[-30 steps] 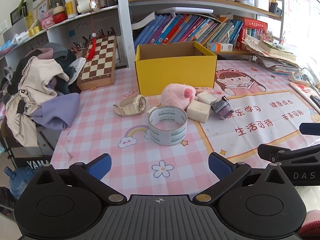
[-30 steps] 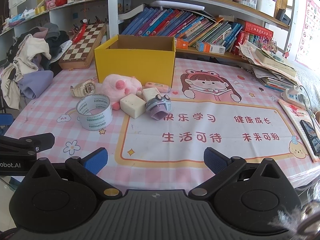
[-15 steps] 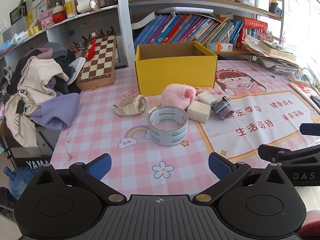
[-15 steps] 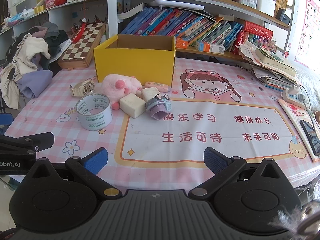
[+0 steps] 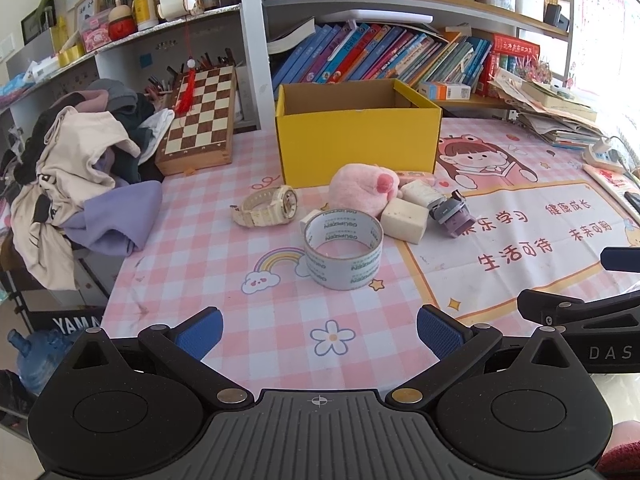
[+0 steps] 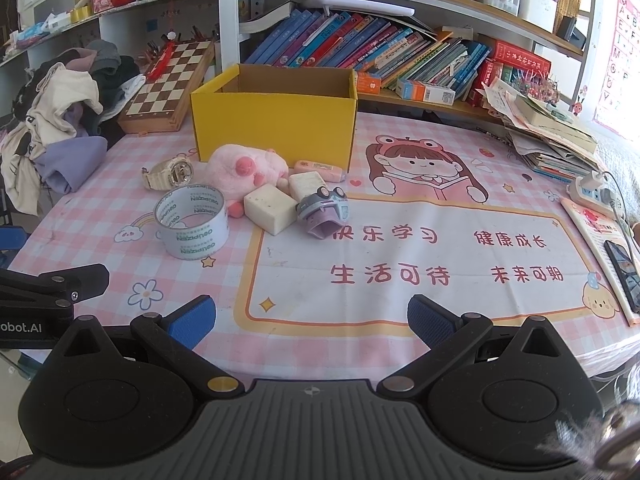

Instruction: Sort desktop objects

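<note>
An open yellow box (image 5: 356, 140) (image 6: 274, 120) stands at the back of the table. In front of it lie a cream watch (image 5: 268, 206) (image 6: 168, 174), a tape roll (image 5: 343, 256) (image 6: 191, 222), a pink plush pig (image 5: 364, 188) (image 6: 244, 170), two beige erasers (image 5: 404, 222) (image 6: 270, 209), a pink eraser (image 6: 320, 169) and a small purple toy car (image 5: 452, 214) (image 6: 325, 212). My left gripper (image 5: 318, 332) is open and empty, near the front edge below the tape. My right gripper (image 6: 311, 320) is open and empty over the mat.
A chessboard (image 5: 198, 120) leans at the back left beside a heap of clothes (image 5: 80, 168). Books fill the shelf (image 6: 380, 56) behind the box. Stacked papers (image 6: 548, 136), a power strip (image 6: 592, 192) and a phone (image 6: 624, 268) sit at the right edge.
</note>
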